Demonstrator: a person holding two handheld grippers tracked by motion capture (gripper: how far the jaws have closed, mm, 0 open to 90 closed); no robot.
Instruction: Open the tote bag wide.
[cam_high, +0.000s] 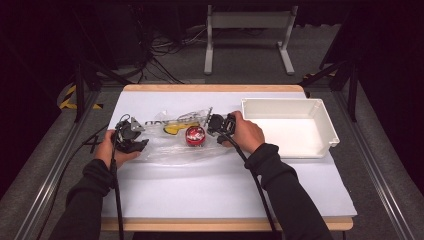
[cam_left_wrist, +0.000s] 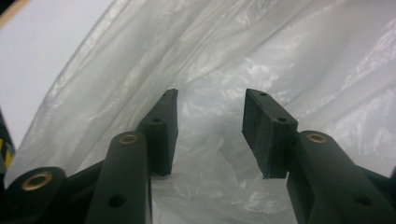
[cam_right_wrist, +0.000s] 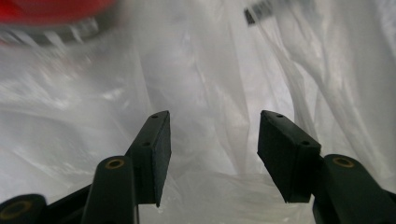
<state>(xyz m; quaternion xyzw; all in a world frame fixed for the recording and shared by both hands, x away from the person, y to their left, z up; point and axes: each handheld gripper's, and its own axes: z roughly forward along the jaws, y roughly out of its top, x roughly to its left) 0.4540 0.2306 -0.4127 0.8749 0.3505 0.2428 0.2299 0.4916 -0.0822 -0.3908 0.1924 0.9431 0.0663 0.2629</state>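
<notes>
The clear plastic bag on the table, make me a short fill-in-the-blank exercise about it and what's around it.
1. The round object lying in the clear plastic bag has a ____ top.
2. The white bin stands on the ____ side of the table in the high view.
3. The left gripper has its jaws standing ____, with bag film between them.
4. Beside the round object in the bag lies a ____ item.

Missing words: red; right; apart; yellow
</notes>
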